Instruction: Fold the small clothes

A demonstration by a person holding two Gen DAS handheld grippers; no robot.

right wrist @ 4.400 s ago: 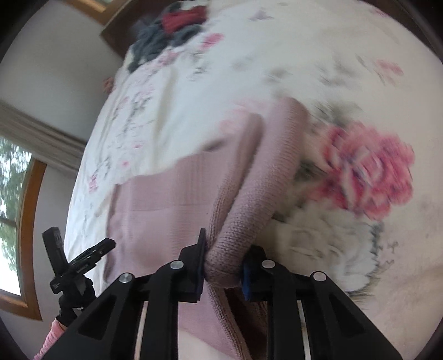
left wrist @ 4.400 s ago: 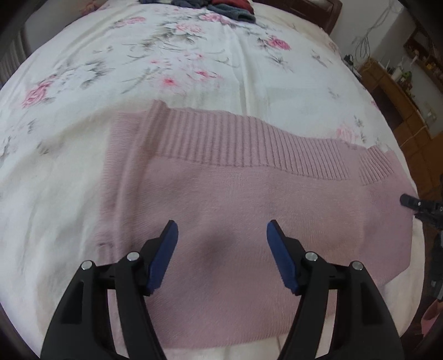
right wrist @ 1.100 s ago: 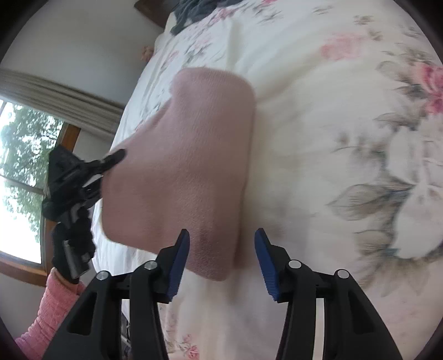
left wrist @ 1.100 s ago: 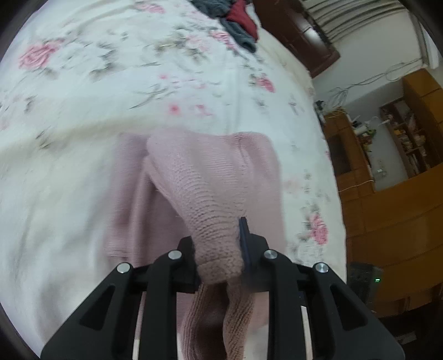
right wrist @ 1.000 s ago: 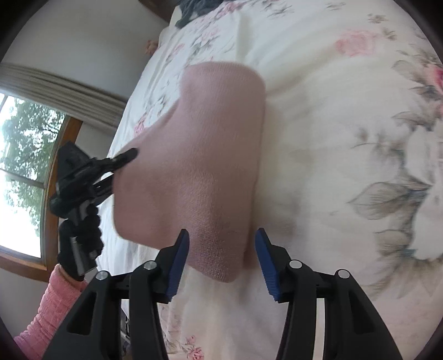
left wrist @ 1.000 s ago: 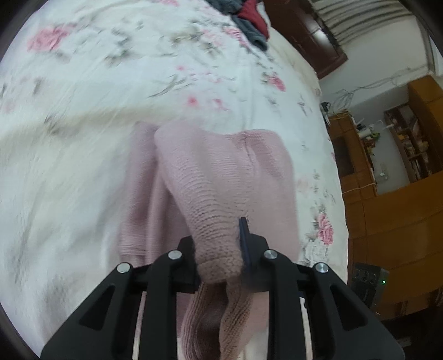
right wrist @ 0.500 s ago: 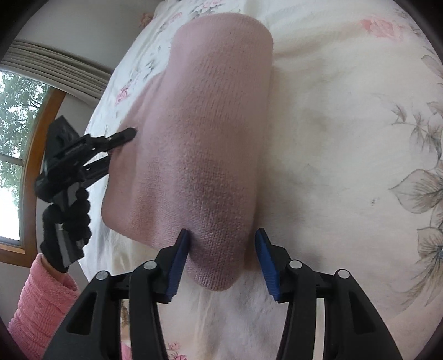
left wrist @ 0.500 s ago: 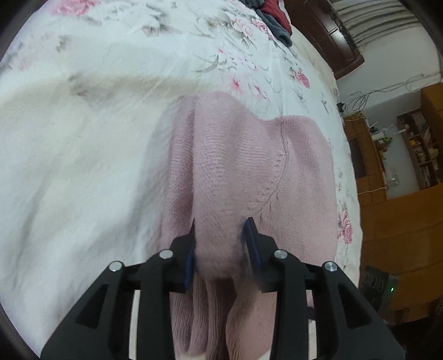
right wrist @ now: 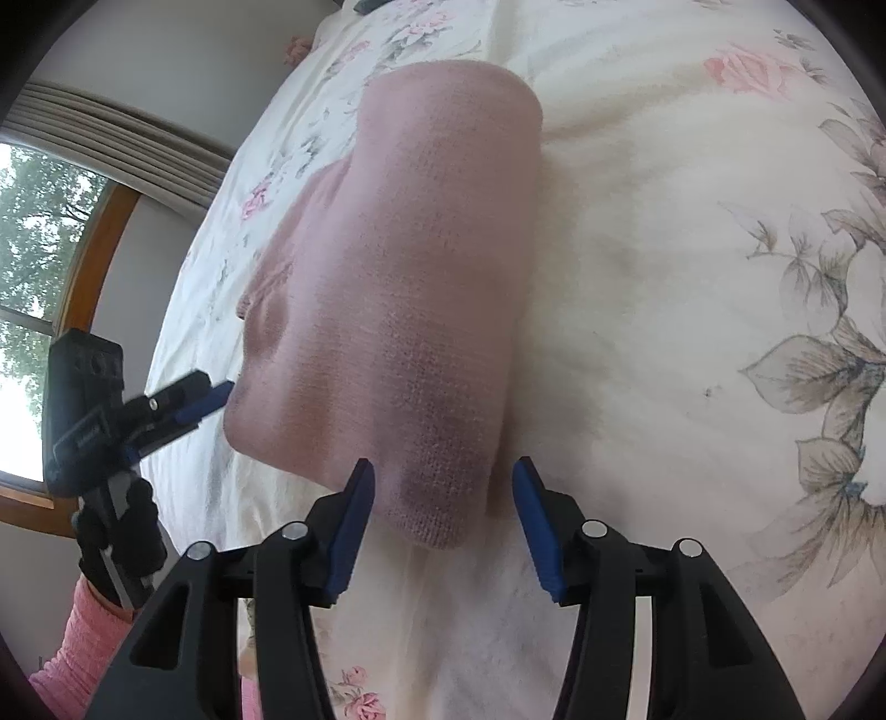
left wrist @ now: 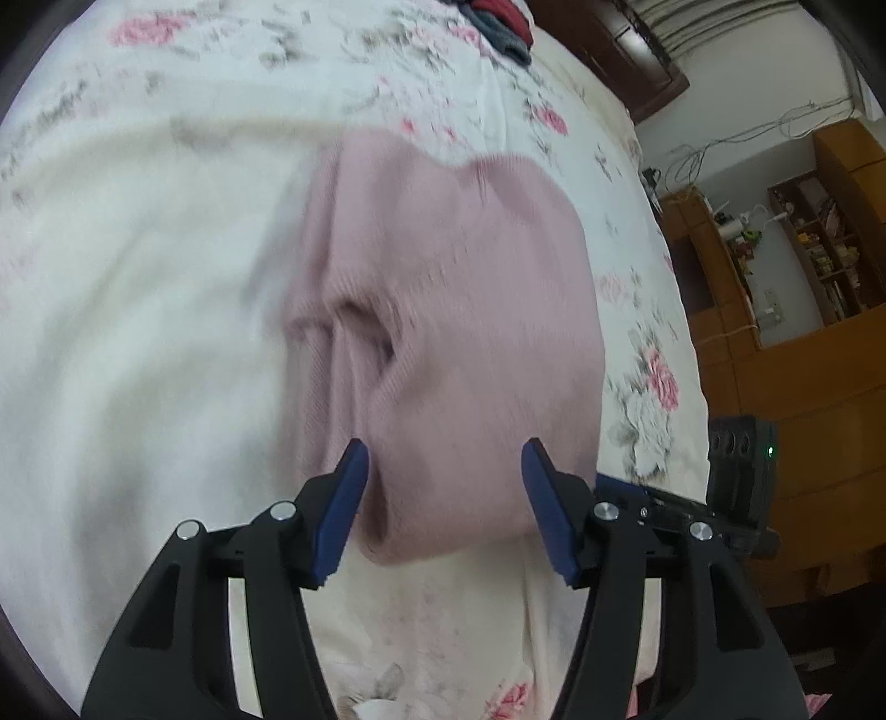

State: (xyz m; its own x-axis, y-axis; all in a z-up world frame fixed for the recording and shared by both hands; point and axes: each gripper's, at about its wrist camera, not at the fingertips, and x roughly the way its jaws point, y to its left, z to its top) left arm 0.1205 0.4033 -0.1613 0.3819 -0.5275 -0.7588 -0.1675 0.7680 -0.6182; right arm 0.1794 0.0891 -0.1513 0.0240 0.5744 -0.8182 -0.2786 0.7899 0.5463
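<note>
Both the left gripper (left wrist: pixel 443 498) and right gripper (right wrist: pixel 440 507) are spread, each straddling the folded pink knitted sweater (right wrist: pixel 421 288) just ahead; soft, limp knit (probably light), best pinched at a thick folded edge.

One folded pink sweater (left wrist: pixel 454 310), two hand-held grippers (left (left wrist: pixel 443 498), right (right wrist: pixel 440 507)), one floral bedspread (right wrist: pixel 692 277)

Folded sweater (left wrist: pixel 459 310) on bed (left wrist: pixel 138 332); clothes pile (left wrist: pixel 501 22) far behind, apparently near headboard.
</note>
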